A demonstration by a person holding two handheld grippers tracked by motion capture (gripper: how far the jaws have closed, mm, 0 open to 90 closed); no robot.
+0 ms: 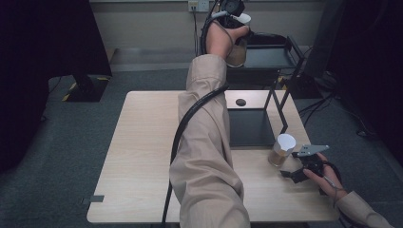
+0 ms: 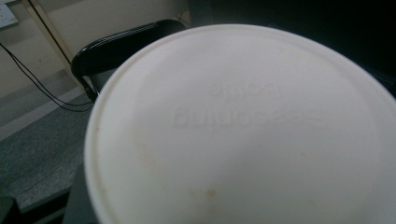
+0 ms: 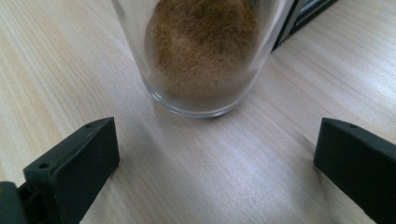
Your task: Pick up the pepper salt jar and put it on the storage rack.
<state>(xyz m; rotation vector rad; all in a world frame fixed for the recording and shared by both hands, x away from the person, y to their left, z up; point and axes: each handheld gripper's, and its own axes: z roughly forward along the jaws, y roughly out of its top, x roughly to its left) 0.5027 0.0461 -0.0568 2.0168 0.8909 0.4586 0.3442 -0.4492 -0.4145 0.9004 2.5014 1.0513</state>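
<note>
- High view: the left gripper (image 1: 231,16) is stretched far past the table (image 1: 142,156), holding a lidded jar (image 1: 237,50) of brown powder over the upper tray (image 1: 266,57) of a black rack (image 1: 280,95). Its jaws are closed in on the jar, clamped near the top. Whether the jar rests on the tray yet, I cannot tell.
- High view: a second jar (image 1: 281,149), same white lid and brown fill, stands on the table by the rack's lower tray, just ahead of the right gripper (image 1: 294,173).
- Left gripper view: the held jar's white lid (image 2: 243,126) is pressed up close, embossed lettering legible-ish; grip looks firm.
- Right gripper view: jaws wide apart, empty, with the second jar (image 3: 201,56) upright just beyond their tips, untouched.
- Judgement: about halfway. One jar is nearly shelved and not released; the other is not yet picked up.
</note>
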